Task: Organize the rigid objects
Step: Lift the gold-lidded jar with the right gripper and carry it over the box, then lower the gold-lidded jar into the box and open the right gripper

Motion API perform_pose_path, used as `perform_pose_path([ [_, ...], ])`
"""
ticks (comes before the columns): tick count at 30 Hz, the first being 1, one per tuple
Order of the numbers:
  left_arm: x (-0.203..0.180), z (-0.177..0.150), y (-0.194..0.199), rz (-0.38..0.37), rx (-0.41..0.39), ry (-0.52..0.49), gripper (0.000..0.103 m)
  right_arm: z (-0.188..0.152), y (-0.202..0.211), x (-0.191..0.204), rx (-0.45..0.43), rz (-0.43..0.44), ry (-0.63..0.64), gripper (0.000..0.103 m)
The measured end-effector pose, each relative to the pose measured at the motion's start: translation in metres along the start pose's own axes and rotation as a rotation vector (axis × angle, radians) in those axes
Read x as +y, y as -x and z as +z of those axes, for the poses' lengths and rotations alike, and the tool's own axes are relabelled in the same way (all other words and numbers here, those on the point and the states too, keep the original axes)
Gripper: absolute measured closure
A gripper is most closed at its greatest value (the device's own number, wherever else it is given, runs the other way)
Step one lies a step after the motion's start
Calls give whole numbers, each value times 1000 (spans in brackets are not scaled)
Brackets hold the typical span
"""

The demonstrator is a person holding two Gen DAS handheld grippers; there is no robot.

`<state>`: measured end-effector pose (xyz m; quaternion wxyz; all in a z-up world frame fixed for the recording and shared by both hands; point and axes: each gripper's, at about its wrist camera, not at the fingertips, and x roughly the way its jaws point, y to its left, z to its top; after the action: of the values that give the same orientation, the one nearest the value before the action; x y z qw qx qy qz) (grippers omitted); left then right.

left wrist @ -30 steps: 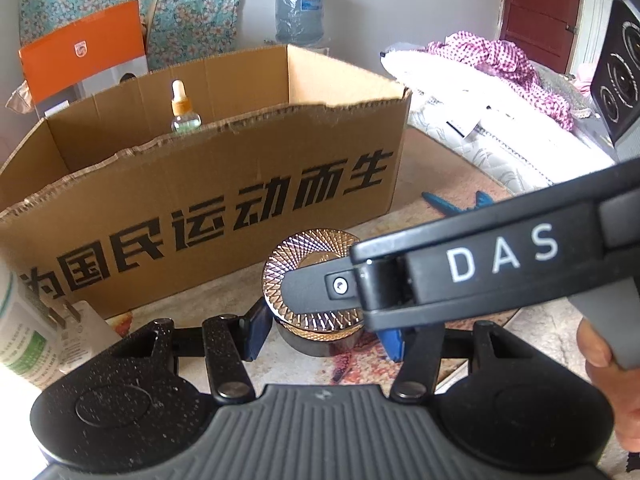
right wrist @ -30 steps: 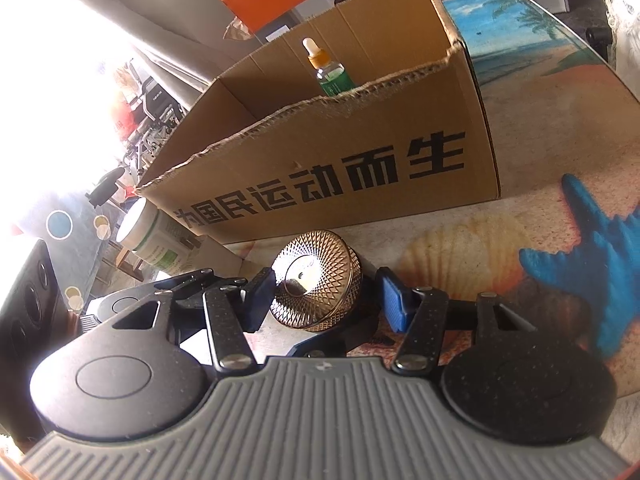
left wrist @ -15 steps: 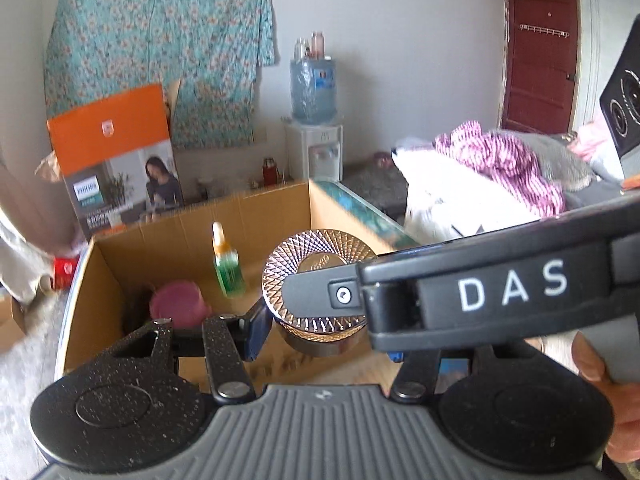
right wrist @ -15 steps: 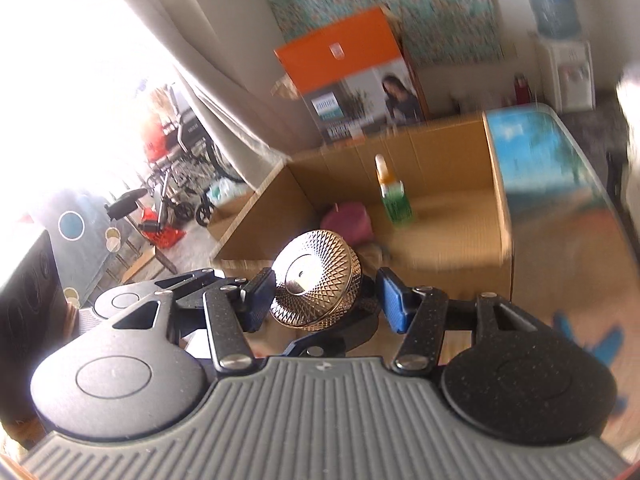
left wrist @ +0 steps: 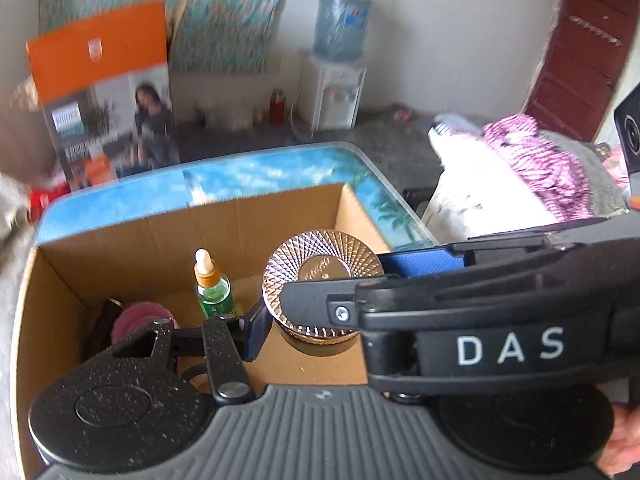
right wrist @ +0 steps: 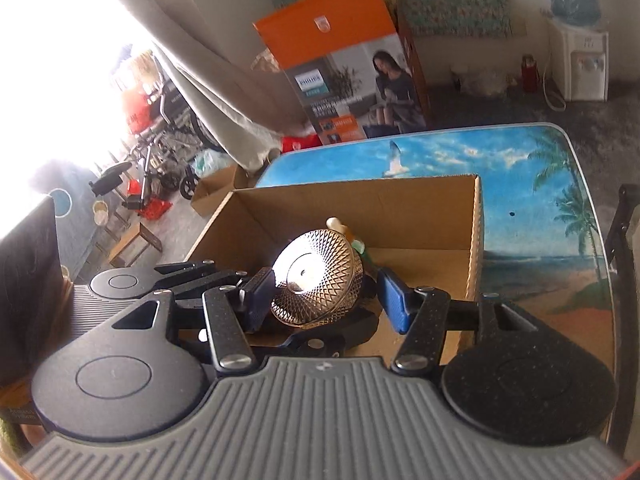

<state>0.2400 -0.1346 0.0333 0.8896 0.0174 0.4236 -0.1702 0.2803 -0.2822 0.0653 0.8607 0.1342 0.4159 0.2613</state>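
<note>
Both hand-held grippers (left wrist: 320, 312) (right wrist: 326, 294) half-open, crossed

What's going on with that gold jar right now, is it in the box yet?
Not yet. A person holds a gripper in each hand, and both the left gripper and the right gripper are closed around the jar with the gold faceted lid, carrying it together above the open cardboard box. Inside the box a green dropper bottle stands upright, with a pink round item beside it. The box sits on a table with a beach print.
</note>
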Motion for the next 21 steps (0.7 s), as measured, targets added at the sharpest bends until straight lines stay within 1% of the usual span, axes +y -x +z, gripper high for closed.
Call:
perform_pose_path([
  [4,16,11,-31,-13,69,58,46,14,-36,-24,54,0,-42,47],
  [9,24,21,-58,3,101,79,46,24,-69,-37,87,-21,-44,48],
  [14,26,27,-73,-13,120,109,46,36,-88,-40,89,-56,1,48],
  [18,25,31,-84,-19,136,128,46,41,-94,-40,78,-81,44,48],
  [21,24,32,-90,-19,132,135,43,44,-98,-40,61,-101,70,49],
])
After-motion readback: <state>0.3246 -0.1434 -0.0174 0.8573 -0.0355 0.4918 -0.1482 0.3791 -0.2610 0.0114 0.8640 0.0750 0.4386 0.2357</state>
